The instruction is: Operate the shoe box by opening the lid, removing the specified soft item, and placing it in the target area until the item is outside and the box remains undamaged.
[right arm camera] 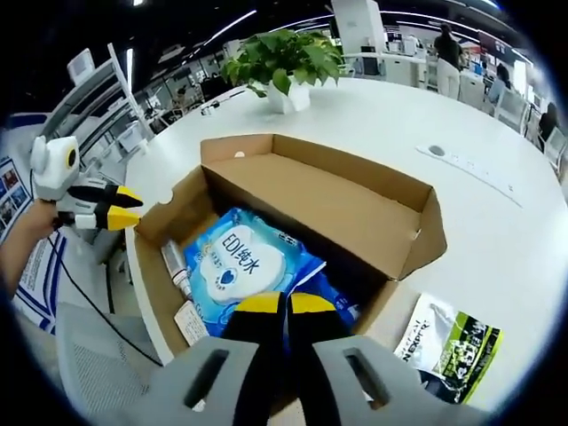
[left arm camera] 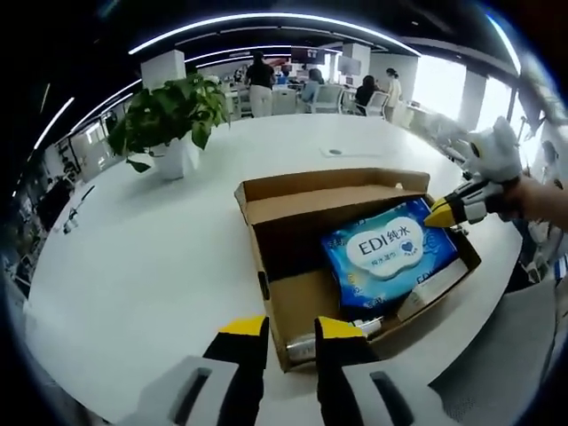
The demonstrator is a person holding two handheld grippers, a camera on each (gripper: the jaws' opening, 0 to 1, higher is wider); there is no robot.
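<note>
An open brown cardboard shoe box (left arm camera: 266,266) (right arm camera: 417,240) lies on the white table, its lid flap (left arm camera: 328,202) (right arm camera: 328,200) folded back. Inside lies a blue soft pack of wipes (left arm camera: 390,253) (right arm camera: 235,262) with a white label. My right gripper (right arm camera: 284,303) (left arm camera: 435,215) is shut on the pack's edge, at the box's side. My left gripper (left arm camera: 291,328) (right arm camera: 133,206) stands open just outside the opposite box wall, holding nothing. A small white tube (right arm camera: 177,266) and a card (right arm camera: 191,324) lie beside the pack in the box.
A potted green plant (left arm camera: 173,115) (right arm camera: 284,62) stands on the round white table (left arm camera: 133,266) (right arm camera: 497,231). A green and black packet (right arm camera: 453,346) lies on the table beside the box. A cable port (left arm camera: 333,152) sits farther off. People stand at desks in the background.
</note>
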